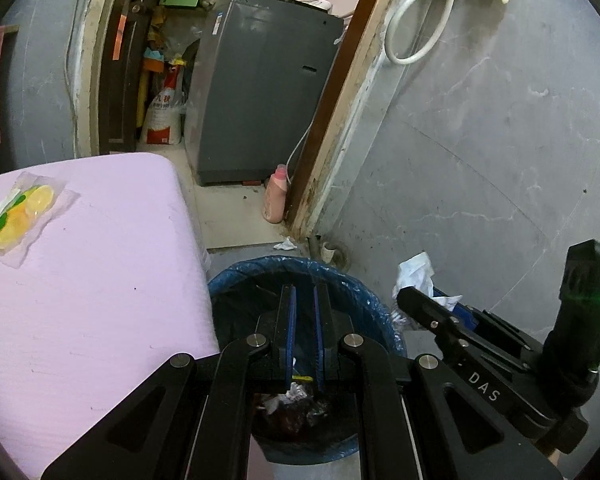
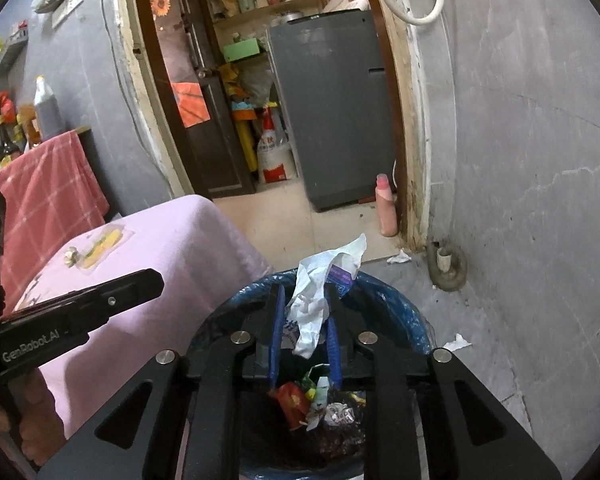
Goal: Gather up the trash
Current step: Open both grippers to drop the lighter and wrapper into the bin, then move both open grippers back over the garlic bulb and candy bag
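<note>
A bin lined with a blue bag (image 1: 364, 292) (image 2: 404, 312) stands on the floor beside a pink-covered table; wrappers lie inside it (image 2: 320, 404). My right gripper (image 2: 304, 304) is shut on a crumpled white wrapper (image 2: 312, 308) and holds it over the bin; it also shows at the right of the left wrist view (image 1: 436, 300), wrapper (image 1: 414, 272) sticking out. My left gripper (image 1: 305, 300) is over the bin, fingers a little apart with nothing between them. A clear packet with lemon slices (image 1: 24, 212) (image 2: 100, 246) lies on the table.
The pink table (image 1: 100, 300) (image 2: 188, 248) is to the left of the bin. Small paper scraps (image 1: 285, 245) (image 2: 457, 342) lie on the floor. A pink bottle (image 1: 275, 194) stands by the door frame, a grey appliance (image 1: 260, 100) beyond it.
</note>
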A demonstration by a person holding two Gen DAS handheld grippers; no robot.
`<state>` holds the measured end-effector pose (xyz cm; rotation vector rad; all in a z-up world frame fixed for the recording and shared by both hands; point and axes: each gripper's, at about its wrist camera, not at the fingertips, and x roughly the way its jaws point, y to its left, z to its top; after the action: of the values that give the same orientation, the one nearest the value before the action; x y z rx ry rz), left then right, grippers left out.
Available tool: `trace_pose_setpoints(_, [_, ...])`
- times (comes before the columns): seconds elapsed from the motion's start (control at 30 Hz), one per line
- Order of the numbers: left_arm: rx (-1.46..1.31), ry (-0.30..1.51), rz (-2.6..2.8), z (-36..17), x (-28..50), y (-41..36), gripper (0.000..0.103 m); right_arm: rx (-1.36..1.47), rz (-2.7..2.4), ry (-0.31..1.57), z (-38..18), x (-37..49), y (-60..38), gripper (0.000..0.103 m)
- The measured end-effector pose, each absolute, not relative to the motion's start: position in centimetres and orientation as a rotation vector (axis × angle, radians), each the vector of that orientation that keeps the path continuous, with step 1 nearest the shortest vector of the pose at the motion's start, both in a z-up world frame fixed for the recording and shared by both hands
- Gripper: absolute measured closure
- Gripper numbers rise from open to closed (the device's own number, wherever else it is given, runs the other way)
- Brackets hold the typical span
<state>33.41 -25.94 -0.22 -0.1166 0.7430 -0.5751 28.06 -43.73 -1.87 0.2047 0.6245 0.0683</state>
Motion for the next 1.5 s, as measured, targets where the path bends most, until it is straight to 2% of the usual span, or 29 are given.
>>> trace_pose_setpoints(0.27, [-0.141, 0.707, -0.539, 1.0, 33.0, -24.3, 0.093, 0.209, 0.050, 0.612, -1.5, 27.9, -43.9, 0.074])
trace_pose_setpoints(0.37, [-0.142, 0.666, -0.517, 2.0, 32.5, -23.4, 0.080, 0.212, 0.045, 0.569, -0.9, 27.4, -43.8, 0.065])
trace_pose_setpoints(0.43, [-0.145, 0.643, -0.501, 2.5, 32.2, -22.8, 0.073, 0.214, 0.043, 0.528, -0.3, 27.0, -43.6, 0.053])
trace_pose_setpoints(0.57, [-0.146, 0.603, -0.461, 3.7, 31.7, -21.1, 0.063, 0.217, 0.052, 0.463, 0.8, 26.5, -42.8, 0.046])
trace_pose_setpoints(0.63, [-0.143, 0.579, -0.438, 4.1, 31.1, -20.3, 0.051, 0.217, 0.056, 0.434, 1.3, 26.3, -42.3, 0.032])
trace_pose_setpoints(0.77, [-0.135, 0.541, -0.387, 4.9, 30.7, -18.6, 0.036, 0.219, 0.071, 0.388, 2.3, 26.1, -41.1, 0.021])
trace_pose_setpoints(0.83, [-0.137, 0.519, -0.355, 5.2, 30.4, -17.5, 0.022, 0.220, 0.075, 0.364, 2.7, 26.0, -40.4, 0.014])
trace_pose_setpoints(0.93, [-0.135, 0.479, -0.303, 5.6, 29.7, -16.0, 0.014, 0.223, 0.083, 0.340, 3.3, 26.0, -39.6, 0.003])
trace_pose_setpoints(1.0, [-0.132, 0.457, -0.270, 5.8, 29.4, -15.1, 0.009, 0.223, 0.088, 0.316, 3.7, 25.9, -39.0, 0.000])
trace_pose_setpoints(1.13, [-0.138, 0.426, -0.221, 6.1, 29.1, -13.4, 0.006, 0.217, 0.097, 0.286, 4.2, 25.7, -37.9, 0.000])
trace_pose_setpoints(1.5, [-0.097, 0.432, -0.094, 5.7, 29.6, -7.6, 0.006, 0.184, 0.157, 0.284, 4.9, 26.8, -33.8, 0.000])
